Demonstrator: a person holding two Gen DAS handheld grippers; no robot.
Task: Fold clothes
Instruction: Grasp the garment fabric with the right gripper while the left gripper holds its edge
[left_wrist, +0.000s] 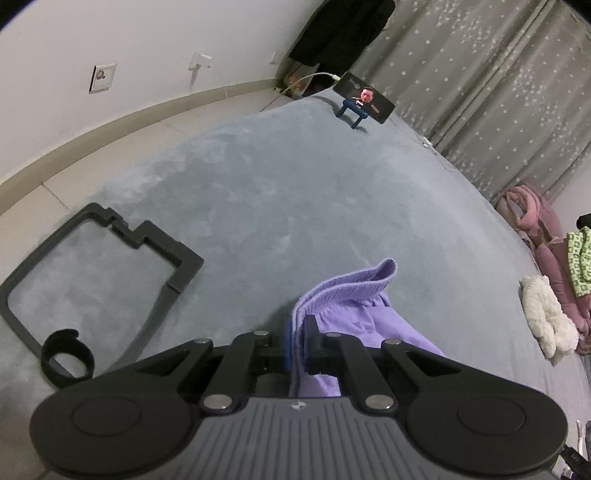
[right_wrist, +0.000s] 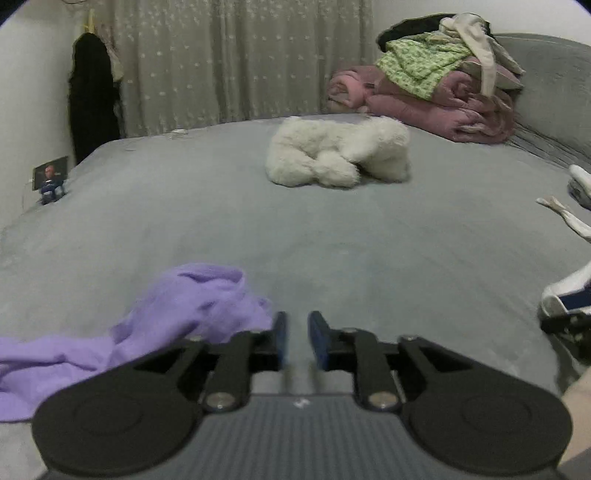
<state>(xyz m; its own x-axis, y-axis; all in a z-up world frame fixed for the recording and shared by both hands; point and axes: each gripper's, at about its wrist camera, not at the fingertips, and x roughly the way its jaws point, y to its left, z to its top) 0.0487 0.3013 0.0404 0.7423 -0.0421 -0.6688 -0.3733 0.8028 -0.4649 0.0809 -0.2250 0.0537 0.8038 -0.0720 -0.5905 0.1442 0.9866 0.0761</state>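
A lilac garment (left_wrist: 354, 306) with a ribbed waistband lies on the grey bed (left_wrist: 258, 206). My left gripper (left_wrist: 298, 332) is shut on a fold of its fabric near the waistband, and the cloth hangs down to the right of the fingers. In the right wrist view the same lilac garment (right_wrist: 159, 317) lies crumpled at the lower left. My right gripper (right_wrist: 295, 332) hovers just to the right of it, open, with a narrow gap and nothing between its blue pads (right_wrist: 317, 338).
A dark plastic frame (left_wrist: 103, 269) and a black strap loop (left_wrist: 66, 360) lie at the left. A phone on a stand (left_wrist: 364, 98) stands at the bed's far end. A white fluffy garment (right_wrist: 340, 153), a pink quilt (right_wrist: 436, 107) under piled clothes and white items (right_wrist: 569, 291) lie right.
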